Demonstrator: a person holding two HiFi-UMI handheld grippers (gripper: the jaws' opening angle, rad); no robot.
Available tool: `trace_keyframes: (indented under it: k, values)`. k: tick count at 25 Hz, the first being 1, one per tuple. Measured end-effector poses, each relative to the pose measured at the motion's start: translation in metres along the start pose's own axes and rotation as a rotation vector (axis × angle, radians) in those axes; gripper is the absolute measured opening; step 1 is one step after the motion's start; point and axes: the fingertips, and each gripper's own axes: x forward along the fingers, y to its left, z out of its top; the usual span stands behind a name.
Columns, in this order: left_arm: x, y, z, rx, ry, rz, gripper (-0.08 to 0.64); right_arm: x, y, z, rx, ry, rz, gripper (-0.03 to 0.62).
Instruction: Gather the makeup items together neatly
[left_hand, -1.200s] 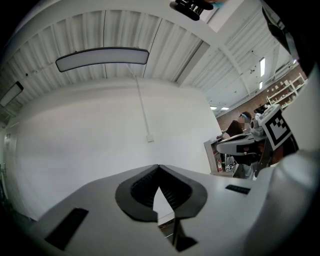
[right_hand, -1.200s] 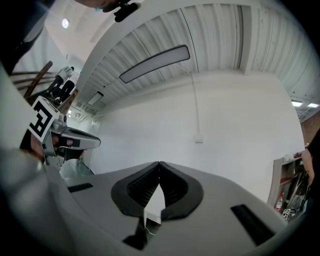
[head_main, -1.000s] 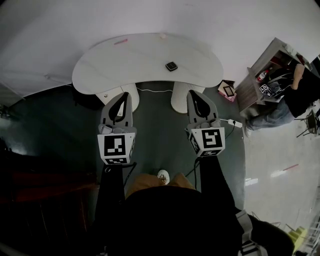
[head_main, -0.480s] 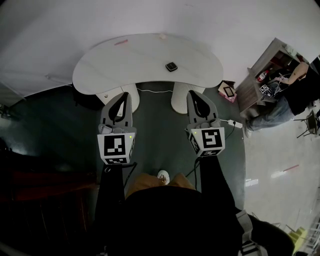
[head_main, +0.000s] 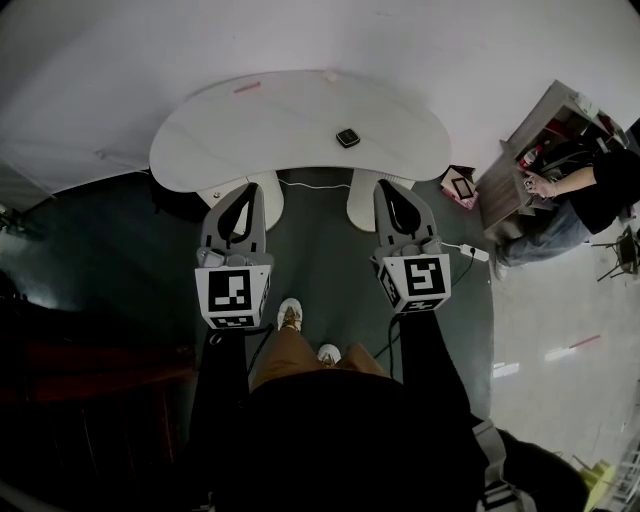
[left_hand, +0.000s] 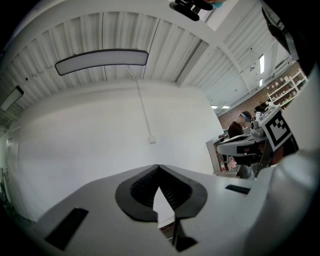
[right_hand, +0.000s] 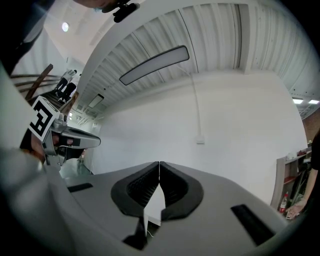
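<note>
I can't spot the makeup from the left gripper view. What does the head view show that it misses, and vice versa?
Only the head view: the white table with a dark compact and a thin pink item on it. Only the left gripper view: a long ceiling light. Both: the left gripper, jaws closed, and the right gripper.

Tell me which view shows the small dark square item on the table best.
The head view. It shows the dark square item from above, lying on the white table, right of centre. The left and right gripper views look level at the wall and ceiling, so neither shows it.
</note>
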Motion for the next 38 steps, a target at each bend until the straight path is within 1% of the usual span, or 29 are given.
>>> trace_keyframes:
  k: [5, 11, 17, 21, 28, 33, 38]
  values:
    - [0.022, 0.014, -0.005, -0.005, 0.001, -0.003, 0.014, 0.026, -0.006, -0.003, 0.0, 0.004, -0.005, 0.028]
    - [0.066, 0.041, -0.019, -0.019, -0.001, -0.017, 0.014, 0.074, -0.016, -0.009, -0.006, 0.016, -0.025, 0.028]
    - [0.123, 0.068, -0.025, -0.019, -0.013, -0.064, 0.014, 0.13, -0.027, -0.015, -0.013, 0.036, -0.054, 0.028]
    - [0.159, 0.091, -0.025, -0.015, -0.026, -0.099, 0.014, 0.168, -0.031, -0.009, -0.008, 0.022, -0.076, 0.028]
    - [0.209, 0.131, -0.036, -0.02, -0.046, -0.15, 0.014, 0.228, -0.029, -0.012, -0.019, 0.022, -0.115, 0.028]
    - [0.237, 0.153, -0.044, -0.027, -0.06, -0.189, 0.014, 0.261, -0.025, -0.015, -0.027, 0.025, -0.143, 0.028]
    - [0.253, 0.16, -0.054, -0.049, -0.06, -0.207, 0.014, 0.273, -0.026, -0.02, -0.04, 0.044, -0.153, 0.028]
